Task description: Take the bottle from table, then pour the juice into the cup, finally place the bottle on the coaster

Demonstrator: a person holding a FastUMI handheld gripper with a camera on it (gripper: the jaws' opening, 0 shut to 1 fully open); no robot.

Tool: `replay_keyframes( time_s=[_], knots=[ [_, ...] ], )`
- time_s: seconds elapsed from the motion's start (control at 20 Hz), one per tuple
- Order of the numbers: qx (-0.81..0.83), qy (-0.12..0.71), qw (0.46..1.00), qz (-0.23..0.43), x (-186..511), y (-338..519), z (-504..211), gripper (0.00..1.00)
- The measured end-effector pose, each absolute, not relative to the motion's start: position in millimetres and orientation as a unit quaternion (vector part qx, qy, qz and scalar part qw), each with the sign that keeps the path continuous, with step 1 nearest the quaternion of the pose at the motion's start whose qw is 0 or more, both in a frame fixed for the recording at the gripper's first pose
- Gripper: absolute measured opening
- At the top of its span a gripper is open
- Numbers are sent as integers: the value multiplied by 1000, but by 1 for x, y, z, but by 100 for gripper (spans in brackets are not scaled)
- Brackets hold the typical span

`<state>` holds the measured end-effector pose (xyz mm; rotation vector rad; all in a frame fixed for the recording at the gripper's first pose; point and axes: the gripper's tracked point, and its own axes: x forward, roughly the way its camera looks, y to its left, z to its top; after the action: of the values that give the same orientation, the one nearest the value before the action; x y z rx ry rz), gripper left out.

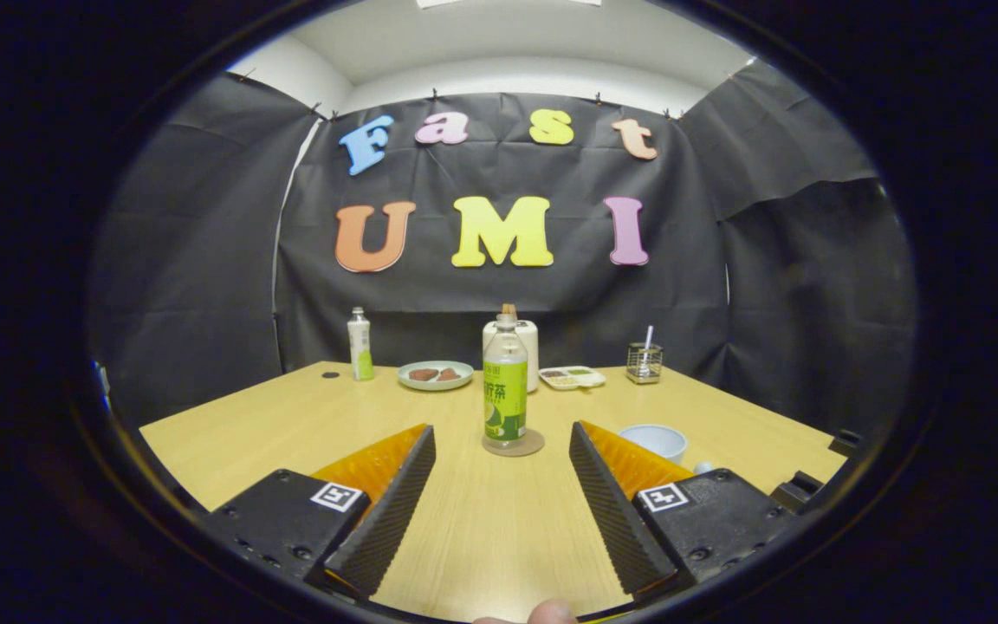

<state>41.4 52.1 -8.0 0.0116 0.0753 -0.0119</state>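
Jaws of gripper (502,433) spread wide; bottle (505,383) upright on coaster (514,446) ahead.

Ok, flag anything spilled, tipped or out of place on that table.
Nothing stands out. The bottle stands upright on the coaster, just ahead of the open gripper; the cup sits upright beside the right jaw, with no spill visible.

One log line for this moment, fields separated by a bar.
tongs: open, holding nothing | bottle: upright on coaster, just ahead of tongs | cup: behind right finger
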Motion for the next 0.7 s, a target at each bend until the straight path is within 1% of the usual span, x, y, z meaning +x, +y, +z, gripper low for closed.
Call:
replay_keyframes(
  time_s=[0.2, 0.7],
  knots=[
    [4, 26, 1000, -8, 38, 52, -6, 100],
    [6, 27, 1000, -11, 42, 53, -11, 100]
  ],
)
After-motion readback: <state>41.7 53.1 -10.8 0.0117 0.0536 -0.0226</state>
